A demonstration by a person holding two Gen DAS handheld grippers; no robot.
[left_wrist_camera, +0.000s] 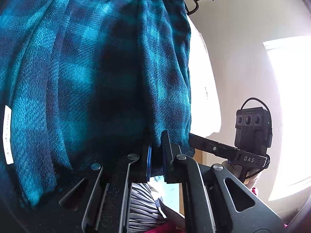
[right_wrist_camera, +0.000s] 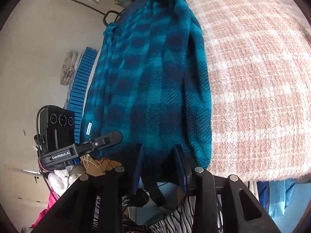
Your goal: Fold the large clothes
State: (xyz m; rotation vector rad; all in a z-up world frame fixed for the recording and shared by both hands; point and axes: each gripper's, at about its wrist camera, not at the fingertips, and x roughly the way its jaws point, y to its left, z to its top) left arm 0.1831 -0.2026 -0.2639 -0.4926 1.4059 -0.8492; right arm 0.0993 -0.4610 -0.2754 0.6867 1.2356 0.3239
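Note:
A teal and navy plaid fleece garment fills the left wrist view and lies lengthwise on a bed in the right wrist view. My left gripper is shut on a fold at its near edge, the cloth pinched thin between the pads. In the right wrist view the left gripper touches the garment's left edge beside a white label. My right gripper grips a thicker bunch of the near hem between its fingers. From the left wrist view, the right gripper reaches the same hem from the right.
A pink and white checked blanket covers the bed to the right of the garment. A blue slatted crate and bundled cloth stand on the left. A black rail curves overhead. Zebra-patterned cloth shows below the grippers.

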